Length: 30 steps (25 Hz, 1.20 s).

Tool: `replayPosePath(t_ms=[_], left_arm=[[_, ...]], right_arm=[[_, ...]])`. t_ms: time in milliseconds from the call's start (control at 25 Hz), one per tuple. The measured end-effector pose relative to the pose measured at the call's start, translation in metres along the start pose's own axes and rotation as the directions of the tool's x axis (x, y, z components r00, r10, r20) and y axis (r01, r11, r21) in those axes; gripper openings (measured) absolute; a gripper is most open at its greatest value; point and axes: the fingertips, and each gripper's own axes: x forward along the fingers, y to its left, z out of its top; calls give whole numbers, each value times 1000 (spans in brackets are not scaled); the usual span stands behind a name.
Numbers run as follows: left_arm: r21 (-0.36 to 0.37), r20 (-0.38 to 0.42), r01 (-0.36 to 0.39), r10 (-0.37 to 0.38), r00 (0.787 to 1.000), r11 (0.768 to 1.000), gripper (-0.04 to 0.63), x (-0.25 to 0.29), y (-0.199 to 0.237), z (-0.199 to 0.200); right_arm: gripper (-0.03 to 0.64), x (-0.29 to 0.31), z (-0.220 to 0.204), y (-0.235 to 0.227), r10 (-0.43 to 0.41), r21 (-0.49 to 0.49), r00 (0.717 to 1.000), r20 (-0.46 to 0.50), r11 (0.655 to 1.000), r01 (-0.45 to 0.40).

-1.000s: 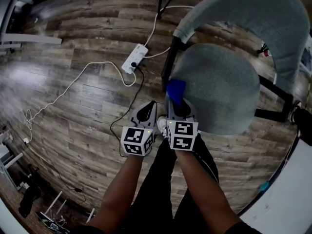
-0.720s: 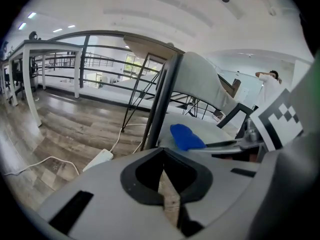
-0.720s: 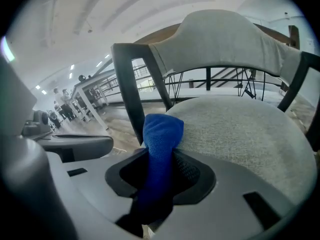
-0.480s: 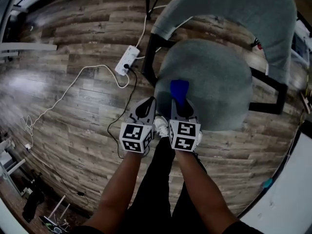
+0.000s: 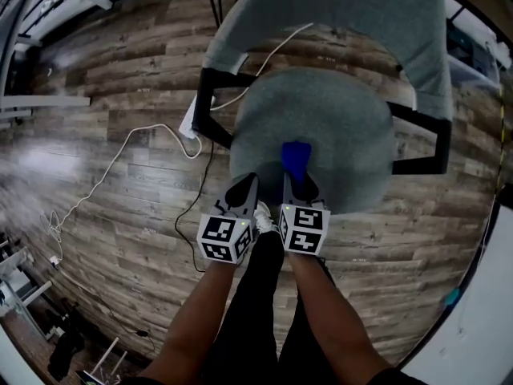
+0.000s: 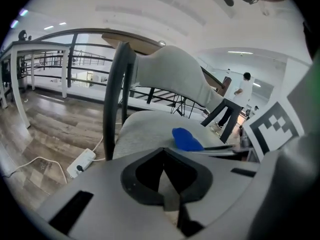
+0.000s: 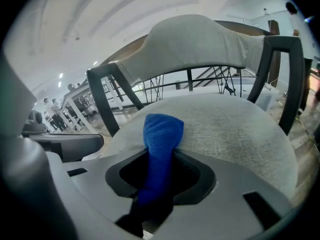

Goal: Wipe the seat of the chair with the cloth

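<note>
A grey upholstered chair with a round seat [image 5: 329,127] [image 7: 235,129] [image 6: 145,131], a curved grey backrest [image 5: 337,14] and black frame stands on the wood floor. My right gripper [image 5: 295,184] [image 7: 157,184] is shut on a blue cloth [image 5: 295,156] [image 7: 161,139] [image 6: 186,139], whose free end bulges out over the seat's near edge. Whether the cloth touches the fabric I cannot tell. My left gripper [image 5: 240,192] [image 6: 165,184] hovers just left of it at the seat's near-left rim, jaws shut with nothing between them.
A white power strip [image 5: 189,123] [image 6: 81,163] with white and black cables [image 5: 120,147] lies on the floor left of the chair. The chair's black armrest frames [image 5: 210,107] [image 5: 429,139] flank the seat. The person's dark-trousered legs [image 5: 264,311] stand below the grippers.
The view has shifted so the chair now sits centred in front of me. Both grippers have come in over the seat's near edge, the blue cloth still held in the right one.
</note>
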Motion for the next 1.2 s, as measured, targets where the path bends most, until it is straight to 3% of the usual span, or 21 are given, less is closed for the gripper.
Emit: replayPosePath(t_ms=[240, 440, 640, 1200], left_arm=[[42, -14, 21, -20, 1000, 999, 2, 15, -32, 0], [3, -4, -19, 19, 1000, 1000, 2, 22, -38, 1], [21, -8, -23, 23, 1000, 1000, 2, 28, -50, -1], [41, -35, 26, -24, 999, 999, 2, 54, -111, -18]], right_arm=[[130, -12, -3, -25, 10, 18, 1000, 2, 1000, -10], [130, -22, -6, -53, -16, -15, 1000, 6, 1000, 16], [130, -35, -9, -79, -37, -25, 999, 9, 999, 37], [130, -62, -15, -149, -89, -7, 995, 37, 996, 89]])
